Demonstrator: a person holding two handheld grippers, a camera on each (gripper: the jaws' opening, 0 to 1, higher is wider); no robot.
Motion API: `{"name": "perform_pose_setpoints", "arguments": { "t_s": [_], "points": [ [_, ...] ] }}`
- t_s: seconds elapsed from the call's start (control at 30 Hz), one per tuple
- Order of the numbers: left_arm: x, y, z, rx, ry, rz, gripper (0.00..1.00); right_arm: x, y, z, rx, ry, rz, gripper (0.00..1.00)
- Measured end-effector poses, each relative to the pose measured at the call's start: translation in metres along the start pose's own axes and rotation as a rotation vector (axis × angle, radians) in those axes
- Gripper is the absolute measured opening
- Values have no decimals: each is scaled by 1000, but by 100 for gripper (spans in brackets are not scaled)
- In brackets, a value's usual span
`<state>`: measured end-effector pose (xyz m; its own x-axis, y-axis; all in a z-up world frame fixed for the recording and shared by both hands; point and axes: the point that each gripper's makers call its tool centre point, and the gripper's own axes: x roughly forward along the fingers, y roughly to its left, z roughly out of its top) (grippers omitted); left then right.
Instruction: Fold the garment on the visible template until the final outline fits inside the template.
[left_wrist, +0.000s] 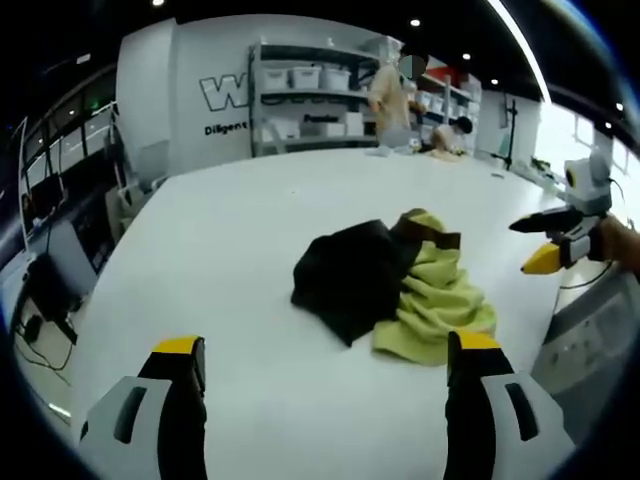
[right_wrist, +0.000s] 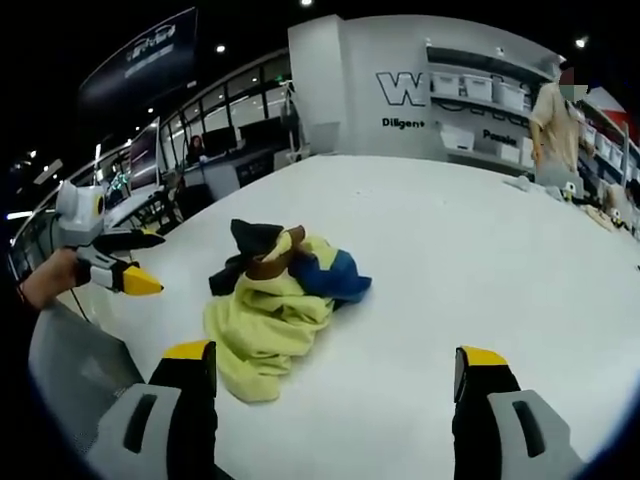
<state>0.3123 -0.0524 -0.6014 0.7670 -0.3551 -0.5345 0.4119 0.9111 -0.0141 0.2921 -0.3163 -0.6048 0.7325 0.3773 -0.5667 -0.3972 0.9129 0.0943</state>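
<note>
Currently the crumpled garment (left_wrist: 395, 285) lies bunched on the white table (left_wrist: 230, 240); left gripper (left_wrist: 325, 350) and right gripper (right_wrist: 335, 360) hover nearby, jaws wide apart, holding nothing.

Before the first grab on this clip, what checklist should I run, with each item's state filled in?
1. Left gripper open: ok, jaws spread with nothing between them.
2. Right gripper open: ok, also holding nothing.
3. Pile in plain sight on the table: ok, seen from both sides.
4. Garment spread flat: not ok, the yellow-green cloth is bunched with dark, brown and blue fabric.
5. Template in sight: cannot tell, I can make out no outline on the white top.
6. One garment or several: cannot tell from the heap.
</note>
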Motion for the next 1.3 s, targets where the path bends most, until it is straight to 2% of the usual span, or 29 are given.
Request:
{"name": "perform_pose_setpoints", "arguments": {
  "t_s": [0.33, 0.7, 0.8, 0.93, 1.07, 1.3],
  "points": [
    [-1, 0, 2, -2, -9, -2, 96, 0, 1, -1, -1, 8, 5, 97],
    [0, 4, 1, -10, -5, 5, 94, -6, -7, 12, 20, -36, -8, 97],
    [0, 4, -1, -5, 13, -1, 93, -7, -4, 23, 30, -50, 11, 97],
    [-1, 7, 13, -21, -8, -15, 93, -4, -3, 37, 19, -71, 15, 96],
    [0, 11, 27, 25, -21, -14, 92, 2, -2, 46, 5, -68, 27, 96],
    [4, 9, 35, 55, -4, -41, 89, 12, 0, 55, -39, -33, 54, 93]
  ]
}}
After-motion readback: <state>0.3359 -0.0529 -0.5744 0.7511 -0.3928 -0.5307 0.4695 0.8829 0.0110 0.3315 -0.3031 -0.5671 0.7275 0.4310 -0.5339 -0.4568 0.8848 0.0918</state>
